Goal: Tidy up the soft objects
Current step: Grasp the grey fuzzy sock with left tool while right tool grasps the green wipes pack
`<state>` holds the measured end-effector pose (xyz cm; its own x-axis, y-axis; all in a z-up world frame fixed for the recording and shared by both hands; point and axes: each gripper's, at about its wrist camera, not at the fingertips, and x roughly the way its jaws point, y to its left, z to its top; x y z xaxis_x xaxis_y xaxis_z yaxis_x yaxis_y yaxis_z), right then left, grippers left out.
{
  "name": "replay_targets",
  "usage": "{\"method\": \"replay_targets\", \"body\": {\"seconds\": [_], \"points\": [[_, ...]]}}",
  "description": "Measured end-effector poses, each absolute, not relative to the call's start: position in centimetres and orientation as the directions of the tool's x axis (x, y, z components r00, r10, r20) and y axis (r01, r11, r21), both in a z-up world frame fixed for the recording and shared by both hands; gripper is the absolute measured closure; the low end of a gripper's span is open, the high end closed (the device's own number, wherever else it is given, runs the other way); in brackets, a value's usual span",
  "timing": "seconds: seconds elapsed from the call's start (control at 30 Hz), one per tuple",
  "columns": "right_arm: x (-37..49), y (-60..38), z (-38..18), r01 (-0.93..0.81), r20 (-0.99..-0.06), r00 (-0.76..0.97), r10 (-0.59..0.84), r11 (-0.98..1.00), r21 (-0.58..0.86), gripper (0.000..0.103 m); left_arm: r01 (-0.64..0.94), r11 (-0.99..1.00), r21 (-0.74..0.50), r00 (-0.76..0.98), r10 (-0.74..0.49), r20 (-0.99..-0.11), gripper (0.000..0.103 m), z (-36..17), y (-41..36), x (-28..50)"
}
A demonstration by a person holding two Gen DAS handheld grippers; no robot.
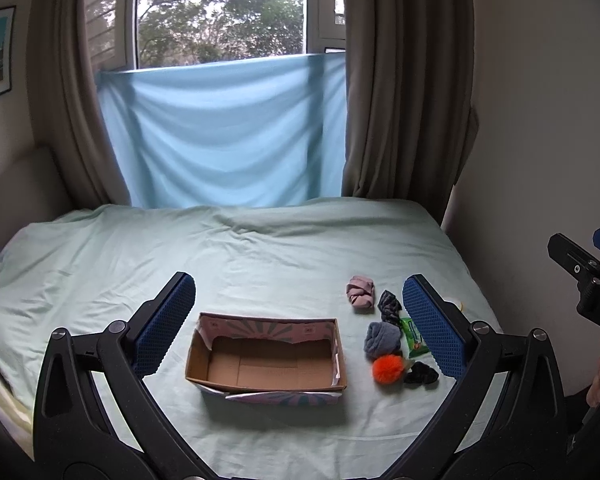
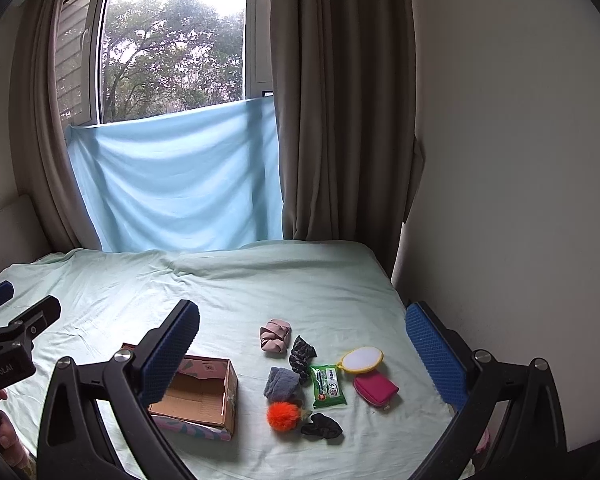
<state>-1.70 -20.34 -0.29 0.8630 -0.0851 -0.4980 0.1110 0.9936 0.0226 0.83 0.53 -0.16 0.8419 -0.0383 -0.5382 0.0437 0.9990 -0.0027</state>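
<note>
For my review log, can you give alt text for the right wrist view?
The open right gripper hovers over a pale green bed, where a cardboard box sits left of scattered small items: rolled socks, scrunchies, an orange pompom, a wipes pack, a pink pouch.

The left gripper's blue fingers (image 1: pixel 434 328) hide most of the green packet (image 1: pixel 411 334).
</note>
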Motion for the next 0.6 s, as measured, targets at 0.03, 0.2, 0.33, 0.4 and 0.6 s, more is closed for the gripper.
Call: {"method": "replay_targets", "body": {"seconds": [0.03, 0.2, 0.33, 0.4, 0.6], "points": [[-1.7, -20.3, -0.3, 0.117, -0.499, 0.862, -0.090, 0.993, 0.022, 0.000, 0.052, 0.999, -0.007, 0.837, -0.047, -0.545, 0.000, -0.3, 0.6, 1.0], [-1.7, -20.4, -0.9, 0.157, -0.507, 0.852, -0.131, 0.988, 0.008, 0.000, 0.101, 0.994, -0.035, 0.803, -0.102, -0.587, 0.000, -1.8, 0.2, 2.7], [-1.1, -21.5, -2.1, 0.184, -0.530, 0.833, -0.158, 0.983, -0.004, 0.000, 0.118, 0.991, -0.055, 0.765, -0.126, -0.632, 0.000, -3.8, -1.3, 4.8], [-0.7, -22.3, -2.8, 0.181, -0.544, 0.825, -0.154, 0.983, -0.003, 0.000, 0.119, 0.990, -0.081, 0.747, -0.142, -0.649, 0.000, -4.9, -2.2, 5.6], [2.5, -25.9, -6.7, 0.144, -0.607, 0.788, -0.101, 0.989, 0.022, 0.000, 0.107, 0.991, -0.086, 0.696, -0.136, -0.705, 0.000, -10.1, -6.6, 8.7]]}}
